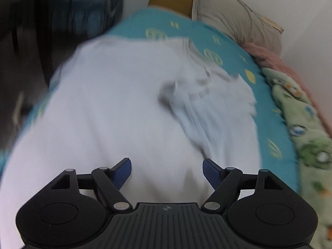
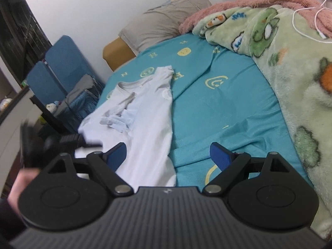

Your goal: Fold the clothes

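Two tools show, each with its blue pads spread wide and nothing between them. Ahead of the left tool (image 1: 167,171), a white T-shirt (image 1: 124,108) fills most of the blurred left wrist view, lying flat on the teal bed sheet (image 1: 267,112); a sleeve (image 1: 207,103) is folded in over the body of the shirt, ahead and slightly right of the pads. The left tool hangs above the shirt's near hem, and whether it touches the cloth cannot be told.

From the right tool (image 2: 168,155), the same shirt lies ahead and to the left, neck end away from the tool, its near hem passing under the left pad. The right pad sits over bare sheet. Right of this tool lies a green cartoon-print blanket (image 2: 290,78) with a pink fleece blanket (image 2: 259,2) behind it and a white cable (image 2: 311,18) on top. Far ahead, a beige pillow (image 2: 166,20) leans at the wall. Beyond the bed's left edge stands a blue folding chair (image 2: 60,62). No container shows in either view.
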### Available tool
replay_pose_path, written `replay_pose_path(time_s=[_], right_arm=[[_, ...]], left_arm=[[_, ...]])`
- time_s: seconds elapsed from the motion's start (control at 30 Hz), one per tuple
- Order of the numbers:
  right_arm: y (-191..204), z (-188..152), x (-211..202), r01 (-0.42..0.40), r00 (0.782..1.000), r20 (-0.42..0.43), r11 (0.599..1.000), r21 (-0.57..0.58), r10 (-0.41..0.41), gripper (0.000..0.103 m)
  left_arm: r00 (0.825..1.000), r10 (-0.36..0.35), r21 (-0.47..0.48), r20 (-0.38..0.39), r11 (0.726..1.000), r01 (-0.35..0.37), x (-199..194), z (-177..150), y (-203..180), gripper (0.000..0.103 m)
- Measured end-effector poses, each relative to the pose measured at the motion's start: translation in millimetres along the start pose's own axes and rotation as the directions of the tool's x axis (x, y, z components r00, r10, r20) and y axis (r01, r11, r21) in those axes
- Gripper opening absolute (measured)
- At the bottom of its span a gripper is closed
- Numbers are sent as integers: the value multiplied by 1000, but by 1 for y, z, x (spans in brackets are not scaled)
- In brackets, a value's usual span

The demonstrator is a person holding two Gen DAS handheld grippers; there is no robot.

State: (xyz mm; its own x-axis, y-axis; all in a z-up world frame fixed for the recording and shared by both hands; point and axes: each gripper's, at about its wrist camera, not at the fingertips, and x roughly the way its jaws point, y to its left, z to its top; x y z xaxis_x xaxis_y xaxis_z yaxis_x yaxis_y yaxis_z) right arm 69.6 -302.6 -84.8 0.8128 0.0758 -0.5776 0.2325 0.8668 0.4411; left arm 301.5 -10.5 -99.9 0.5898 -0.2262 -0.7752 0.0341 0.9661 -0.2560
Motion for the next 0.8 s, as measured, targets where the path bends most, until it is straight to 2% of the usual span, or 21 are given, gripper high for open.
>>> replay_pose_path(time_s=[0.07, 0.17, 0.27, 0.4, 0.43, 0.47, 0.5, 0.53, 0.57, 0.7, 0.73, 0.8], right_arm=[[1, 1, 11, 14, 1000, 10, 1000, -24, -14, 89], [3, 3, 30, 38, 999, 24, 997, -72, -37, 89], [0, 3, 49, 35, 999, 1, 995, -91, -35, 89], [-12, 1, 73, 22, 998, -56, 998, -54, -25, 89], [-14, 0, 76, 23, 998, -65, 999, -42, -26, 89], [-16, 0, 78, 23, 997, -69, 999, -34, -25, 89], [-17, -1, 79, 22, 997, -72, 999, -27, -24, 89], [-18, -1, 80, 22, 997, -73, 1000, -19, -23, 89], [-19, -2, 80, 19, 997, -74, 1000, -10, -20, 89], [-19, -5, 79, 10, 997, -79, 1000, -2, -10, 89], [-19, -5, 79, 10, 997, -79, 1000, -3, -10, 89], [-20, -4, 79, 12, 997, -77, 1000, -4, -12, 89]], left_arm=[[996, 50, 102, 78, 993, -58, 25, 27, -17, 78], [984, 85, 263, 154, 957, -124, 59, 52, -49, 78], [984, 99, 389, 151, 909, -151, 95, 57, -76, 78], [982, 117, 539, 150, 823, -180, 141, 61, -110, 73], [981, 121, 554, 154, 811, -187, 148, 59, -111, 69], [981, 121, 558, 154, 808, -187, 155, 57, -111, 58], [983, 108, 536, 149, 827, -173, 158, 58, -107, 50], [986, 89, 509, 140, 848, -149, 160, 60, -102, 27], [990, 55, 474, 130, 874, -111, 157, 62, -95, 8], [984, -60, 344, 166, 939, -1, 141, 77, -70, 6], [981, -73, 303, 177, 953, 16, 138, 83, -64, 6], [979, -48, 206, 199, 979, 6, 137, 94, -49, 6]])
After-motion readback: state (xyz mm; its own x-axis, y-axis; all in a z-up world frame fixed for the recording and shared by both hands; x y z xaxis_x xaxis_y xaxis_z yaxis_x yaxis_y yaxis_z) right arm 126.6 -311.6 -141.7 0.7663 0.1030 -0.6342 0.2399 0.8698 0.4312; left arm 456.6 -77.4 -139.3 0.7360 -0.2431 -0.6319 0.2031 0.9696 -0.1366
